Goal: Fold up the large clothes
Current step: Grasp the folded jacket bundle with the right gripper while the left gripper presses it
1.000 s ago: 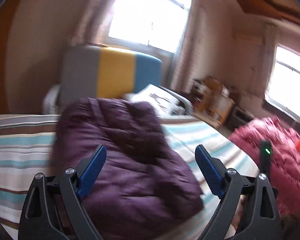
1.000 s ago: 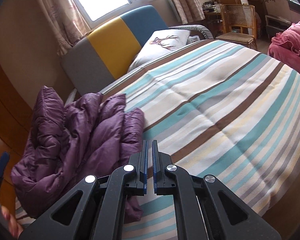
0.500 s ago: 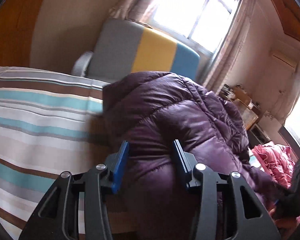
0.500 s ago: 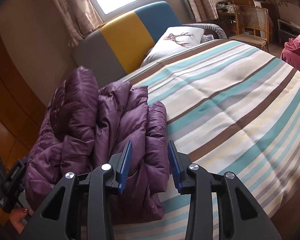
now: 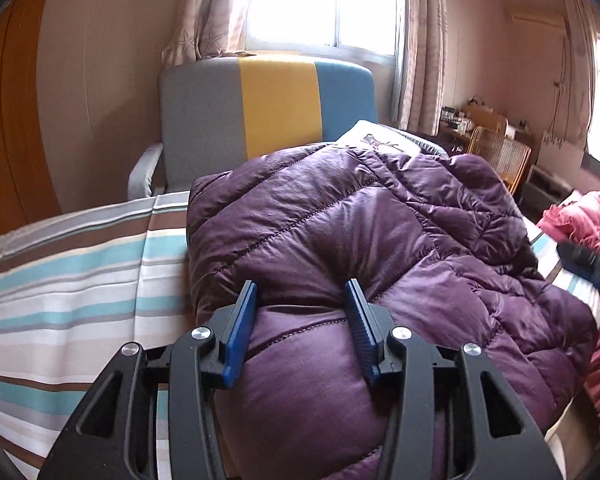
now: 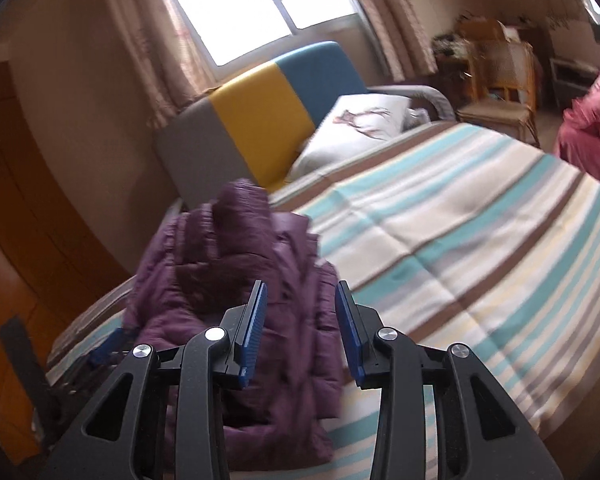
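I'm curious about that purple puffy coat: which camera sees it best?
The left wrist view: the purple jacket fills the frame, sharp, quilting visible. The right wrist view shows it smaller, blurred, bunched at the bed's edge.

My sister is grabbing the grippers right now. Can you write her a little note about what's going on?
Left gripper: open, jaws astride a puffy bulge of the purple jacket, not clamped.
Right gripper: open, just above the jacket's other end, holding nothing.
The jacket lies bunched on the striped bed.
Done: no neat fold shows.
Left: grip it, spread it flat, fold it. A pink garment waits further off.
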`<move>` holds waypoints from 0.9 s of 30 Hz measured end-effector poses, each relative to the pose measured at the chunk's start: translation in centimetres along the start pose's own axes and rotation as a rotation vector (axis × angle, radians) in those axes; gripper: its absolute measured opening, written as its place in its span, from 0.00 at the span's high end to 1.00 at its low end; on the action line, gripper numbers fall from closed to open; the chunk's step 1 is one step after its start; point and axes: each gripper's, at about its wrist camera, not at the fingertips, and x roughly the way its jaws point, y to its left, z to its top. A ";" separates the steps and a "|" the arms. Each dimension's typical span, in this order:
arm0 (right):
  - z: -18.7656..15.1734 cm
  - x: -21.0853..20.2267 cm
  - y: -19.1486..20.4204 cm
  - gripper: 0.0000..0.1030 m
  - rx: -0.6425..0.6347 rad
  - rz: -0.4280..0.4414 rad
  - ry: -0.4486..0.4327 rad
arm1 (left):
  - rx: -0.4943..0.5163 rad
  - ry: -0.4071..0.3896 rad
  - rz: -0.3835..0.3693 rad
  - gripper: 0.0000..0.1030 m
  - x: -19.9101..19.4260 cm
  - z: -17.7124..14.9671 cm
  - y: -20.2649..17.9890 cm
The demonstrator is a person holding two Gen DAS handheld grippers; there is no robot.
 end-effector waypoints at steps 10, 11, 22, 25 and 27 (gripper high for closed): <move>0.9 4.4 7.0 0.67 -0.240 -0.014 0.062 | 0.019 0.021 0.042 0.57 -0.3 0.2 -0.9; 0.8 5.2 6.9 0.72 -0.254 -0.037 0.071 | 0.015 0.025 0.041 0.57 -0.2 0.3 -0.8; -1.5 10.6 1.2 0.79 -0.160 -0.099 0.178 | 0.027 0.036 0.040 0.54 1.0 0.1 -1.4; -2.2 11.6 0.5 0.79 -0.142 -0.098 0.177 | 0.044 0.037 0.038 0.53 1.3 -0.1 -1.7; -2.3 11.7 0.3 0.79 -0.128 -0.096 0.174 | 0.052 0.041 0.041 0.53 1.4 -0.1 -1.7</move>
